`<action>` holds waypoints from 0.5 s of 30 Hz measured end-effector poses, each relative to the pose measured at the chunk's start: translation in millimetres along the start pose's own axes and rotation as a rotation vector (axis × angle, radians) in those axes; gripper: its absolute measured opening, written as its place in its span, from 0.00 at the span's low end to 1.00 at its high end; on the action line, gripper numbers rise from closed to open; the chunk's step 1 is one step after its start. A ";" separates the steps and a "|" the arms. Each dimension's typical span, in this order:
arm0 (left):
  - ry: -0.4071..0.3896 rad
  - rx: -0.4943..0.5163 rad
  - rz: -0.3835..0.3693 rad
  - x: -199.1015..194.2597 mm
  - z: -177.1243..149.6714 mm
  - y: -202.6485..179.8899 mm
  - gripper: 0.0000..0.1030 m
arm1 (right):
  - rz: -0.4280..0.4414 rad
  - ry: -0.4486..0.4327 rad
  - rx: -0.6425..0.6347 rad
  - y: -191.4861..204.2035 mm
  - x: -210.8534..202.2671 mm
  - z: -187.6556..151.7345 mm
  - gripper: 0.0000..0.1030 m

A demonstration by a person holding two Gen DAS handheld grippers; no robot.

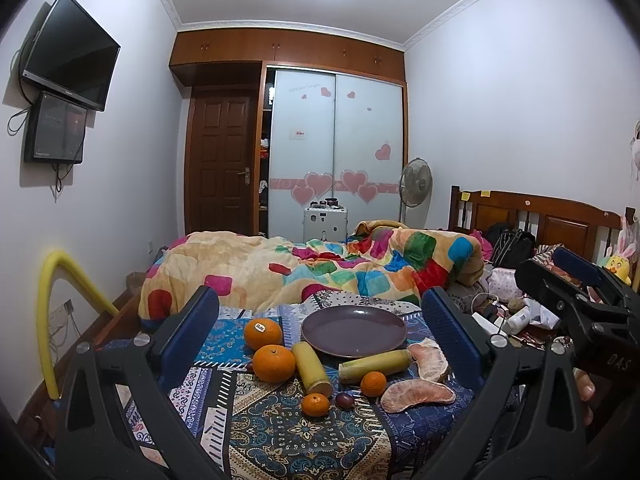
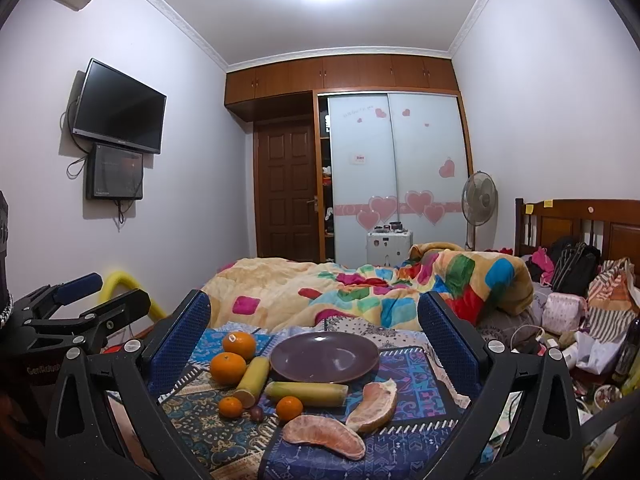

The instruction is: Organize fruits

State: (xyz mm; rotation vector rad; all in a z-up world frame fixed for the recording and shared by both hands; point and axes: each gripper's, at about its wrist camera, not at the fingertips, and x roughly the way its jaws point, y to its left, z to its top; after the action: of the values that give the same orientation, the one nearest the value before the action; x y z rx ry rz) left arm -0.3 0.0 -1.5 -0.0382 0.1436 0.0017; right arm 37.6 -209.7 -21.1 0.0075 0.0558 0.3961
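Left gripper (image 1: pixel 320 320) and right gripper (image 2: pixel 314 322) spread wide above fruit beside purple plate (image 2: pixel 324 356)

Both wrist views low over the bed, facing the wardrobe (image 1: pixel 336 152), sharing the plate (image 2: pixel 324 356)

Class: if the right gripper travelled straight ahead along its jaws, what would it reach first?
Probably the plate, centred between the open jaws of the right gripper; the pomelo segments lie lower. Depth is uncertain.
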 end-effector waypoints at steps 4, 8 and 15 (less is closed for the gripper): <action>-0.004 0.001 -0.003 -1.7 0.8 0.3 1.00 | -0.001 0.003 0.002 -1.8 0.2 2.0 1.00; -0.005 0.002 -0.003 -2.8 1.4 -0.8 1.00 | 0.000 0.004 0.004 -4.4 1.0 2.6 1.00; -0.006 0.000 -0.004 -3.1 2.1 -1.6 1.00 | 0.000 0.002 0.006 -4.9 0.3 2.6 1.00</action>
State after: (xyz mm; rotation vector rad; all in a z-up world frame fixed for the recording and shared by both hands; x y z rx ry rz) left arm -3.1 -1.5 1.1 -0.0382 0.1377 -0.0019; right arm 40.0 -214.1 -18.6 0.0133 0.0589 0.3957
